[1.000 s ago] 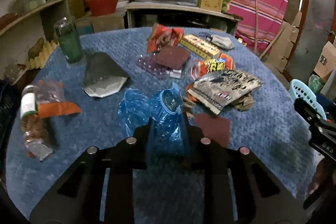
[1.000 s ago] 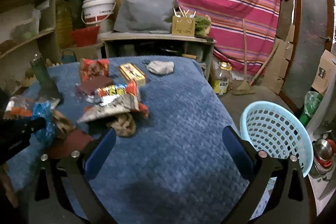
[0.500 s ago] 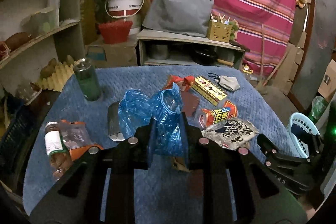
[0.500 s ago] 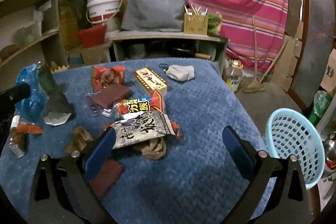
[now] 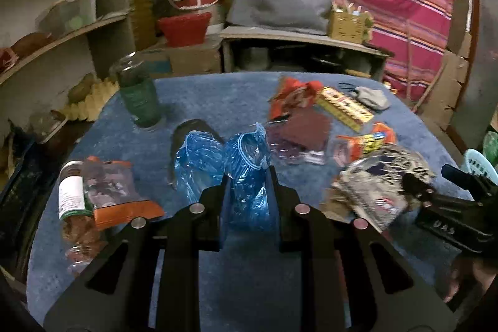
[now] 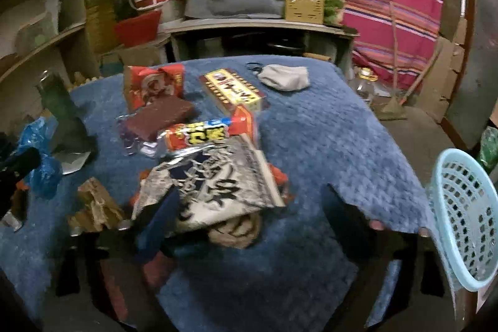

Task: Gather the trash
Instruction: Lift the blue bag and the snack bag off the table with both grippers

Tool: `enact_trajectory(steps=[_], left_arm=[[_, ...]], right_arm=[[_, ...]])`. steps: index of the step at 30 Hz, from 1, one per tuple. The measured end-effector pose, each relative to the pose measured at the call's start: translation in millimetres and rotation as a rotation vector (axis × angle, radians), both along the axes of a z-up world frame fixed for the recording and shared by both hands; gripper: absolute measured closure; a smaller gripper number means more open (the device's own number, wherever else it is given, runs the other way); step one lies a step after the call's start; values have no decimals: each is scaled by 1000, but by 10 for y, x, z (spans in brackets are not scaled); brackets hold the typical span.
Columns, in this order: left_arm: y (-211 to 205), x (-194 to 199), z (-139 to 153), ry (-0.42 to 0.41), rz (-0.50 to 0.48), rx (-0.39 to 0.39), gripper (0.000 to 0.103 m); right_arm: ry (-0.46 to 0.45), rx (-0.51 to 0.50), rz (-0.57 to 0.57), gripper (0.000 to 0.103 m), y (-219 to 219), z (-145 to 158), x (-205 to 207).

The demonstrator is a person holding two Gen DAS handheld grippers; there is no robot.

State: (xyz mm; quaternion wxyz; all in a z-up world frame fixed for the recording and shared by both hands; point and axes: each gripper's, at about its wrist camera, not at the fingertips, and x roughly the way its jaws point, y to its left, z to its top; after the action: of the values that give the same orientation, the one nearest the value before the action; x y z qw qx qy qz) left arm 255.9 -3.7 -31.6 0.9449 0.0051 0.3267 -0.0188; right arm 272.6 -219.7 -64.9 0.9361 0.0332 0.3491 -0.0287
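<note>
Blue plastic bag [image 5: 249,176] sits pinched between left tool [image 5: 248,176] fingers.

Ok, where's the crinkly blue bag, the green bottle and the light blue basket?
blue plastic bag [image 5: 249,176], left wrist view, crumpled middle between the jaws.
green bottle [image 5: 138,97], left wrist view, its body.
light blue basket [image 6: 463,207], right wrist view, perforated inner wall.

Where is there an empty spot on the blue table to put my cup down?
The right half of the blue cloth is bare, between the grey mask and the blue basket. Another bare patch lies between the green jar and the red snack bag. The middle is crowded with wrappers, around the black-and-white packet.
</note>
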Motion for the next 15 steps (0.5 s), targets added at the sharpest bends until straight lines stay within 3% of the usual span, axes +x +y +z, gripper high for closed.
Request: enact_trajectory(steps=[1,5,7,15], left_arm=[[47,18,0,3,12,-2,83],[166,32,11,-3,52,0,83],[178,32,17,-7,52,-7,83],[55,32,11,-23,28,36,83]], right_arm=[[-4,3,6,32,11,0,10],[-17,4,25,37,20,56,26],[-28,3,37,53,20,100,28],[-25,53,92,85,44,109,17]])
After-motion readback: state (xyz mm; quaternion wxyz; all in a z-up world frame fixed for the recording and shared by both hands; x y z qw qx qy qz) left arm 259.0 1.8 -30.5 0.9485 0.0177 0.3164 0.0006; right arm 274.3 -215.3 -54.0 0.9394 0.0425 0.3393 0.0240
